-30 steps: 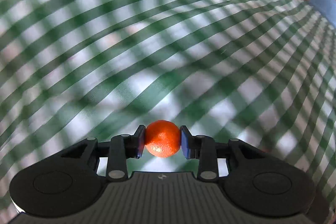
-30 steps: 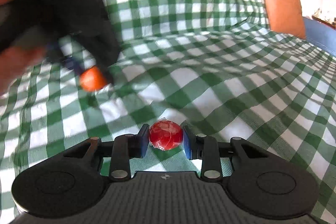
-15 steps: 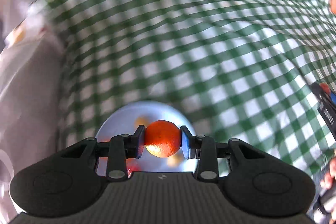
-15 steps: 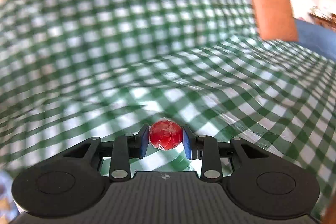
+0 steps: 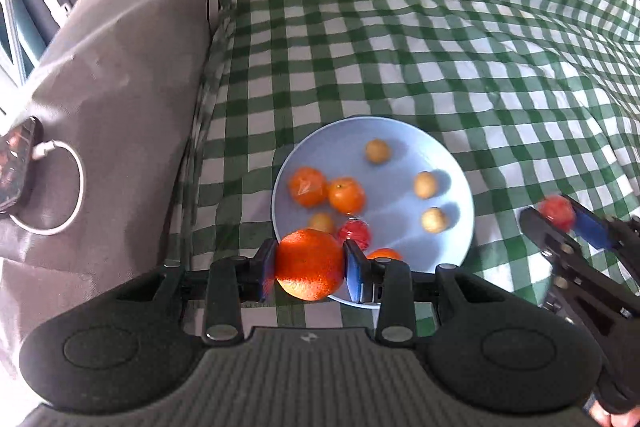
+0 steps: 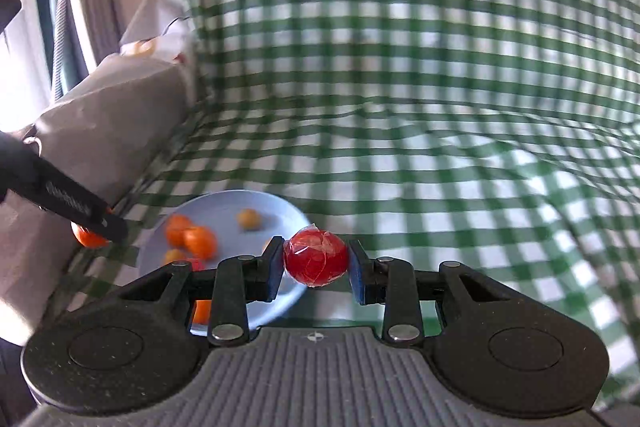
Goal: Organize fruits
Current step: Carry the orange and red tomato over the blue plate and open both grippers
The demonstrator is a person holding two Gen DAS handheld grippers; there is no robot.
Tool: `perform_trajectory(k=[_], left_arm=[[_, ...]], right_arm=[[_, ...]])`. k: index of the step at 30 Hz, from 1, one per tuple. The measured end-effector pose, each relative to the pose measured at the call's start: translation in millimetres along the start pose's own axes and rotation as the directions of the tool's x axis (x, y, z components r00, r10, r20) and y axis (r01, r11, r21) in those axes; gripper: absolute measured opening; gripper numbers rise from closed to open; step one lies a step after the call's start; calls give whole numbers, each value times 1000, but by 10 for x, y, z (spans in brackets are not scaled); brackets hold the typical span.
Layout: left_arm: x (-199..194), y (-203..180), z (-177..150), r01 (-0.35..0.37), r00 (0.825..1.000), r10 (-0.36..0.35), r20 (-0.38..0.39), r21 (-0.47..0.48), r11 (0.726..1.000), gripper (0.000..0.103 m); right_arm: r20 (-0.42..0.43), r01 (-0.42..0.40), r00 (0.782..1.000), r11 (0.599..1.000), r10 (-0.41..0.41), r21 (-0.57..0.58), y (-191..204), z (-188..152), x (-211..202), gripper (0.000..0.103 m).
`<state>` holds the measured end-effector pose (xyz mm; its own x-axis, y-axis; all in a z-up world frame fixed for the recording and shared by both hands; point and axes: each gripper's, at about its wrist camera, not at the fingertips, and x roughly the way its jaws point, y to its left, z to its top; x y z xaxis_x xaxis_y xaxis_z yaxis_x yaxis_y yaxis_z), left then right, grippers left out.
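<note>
While tilted steeply down, the left hand-held gripper (image 5: 310, 265) clamps an orange (image 5: 310, 264).

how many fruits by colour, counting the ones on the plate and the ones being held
orange: 4 – one in the left hand-held gripper, three on the blue plate at
red: 2 – one in the right hand-held gripper, one on the plate
yellow: 4 –
total: 10

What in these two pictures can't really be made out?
- Left wrist view: the near rim of the blue plate and part of one orange fruit sit behind the left hand-held gripper and its orange.
- Right wrist view: the plate's fruits are blurred; the red fruit and right hand-held gripper cover some.
- Phone: cut off by the left edge.
</note>
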<state>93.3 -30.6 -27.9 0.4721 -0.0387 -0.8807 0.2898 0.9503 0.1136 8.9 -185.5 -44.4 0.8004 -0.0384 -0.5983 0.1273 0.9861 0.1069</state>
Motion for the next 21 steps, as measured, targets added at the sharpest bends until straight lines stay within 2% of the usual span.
perform_trajectory(k=[5, 11, 13, 14, 15, 16, 18, 20, 21], left_arm=[[273, 53, 114, 22, 1000, -22, -19, -6, 1000, 39], [624, 18, 269, 25, 999, -24, -36, 18, 1000, 39], [691, 4, 295, 29, 999, -28, -34, 31, 999, 44], [700, -1, 309, 30, 999, -29, -27, 41, 999, 65], [690, -7, 306, 23, 1000, -22, -19, 48, 999, 94], [659, 3, 309, 4, 1000, -5, 1, 49, 999, 102], [528, 5, 260, -23, 997, 19, 70, 43, 999, 103], [415, 31, 217, -17, 998, 13, 64, 61, 998, 103], [360, 47, 177, -25, 998, 22, 55, 60, 998, 103]], right_arm=[[-60, -13, 998, 999, 10, -47, 199, 125, 381, 35], [-140, -21, 990, 994, 6, -108, 297, 109, 828, 35], [-157, -25, 988, 993, 6, -118, 309, 91, 911, 35], [-169, -34, 985, 991, 12, -129, 324, 96, 967, 36], [-189, -50, 982, 989, 24, -136, 330, 98, 999, 37], [-200, -59, 979, 989, 30, -139, 337, 107, 1024, 41], [-194, -36, 981, 989, 7, -145, 353, 128, 1009, 79], [-179, -11, 984, 989, -15, -147, 359, 158, 906, 95], [-168, 2, 985, 990, -26, -144, 356, 167, 820, 98]])
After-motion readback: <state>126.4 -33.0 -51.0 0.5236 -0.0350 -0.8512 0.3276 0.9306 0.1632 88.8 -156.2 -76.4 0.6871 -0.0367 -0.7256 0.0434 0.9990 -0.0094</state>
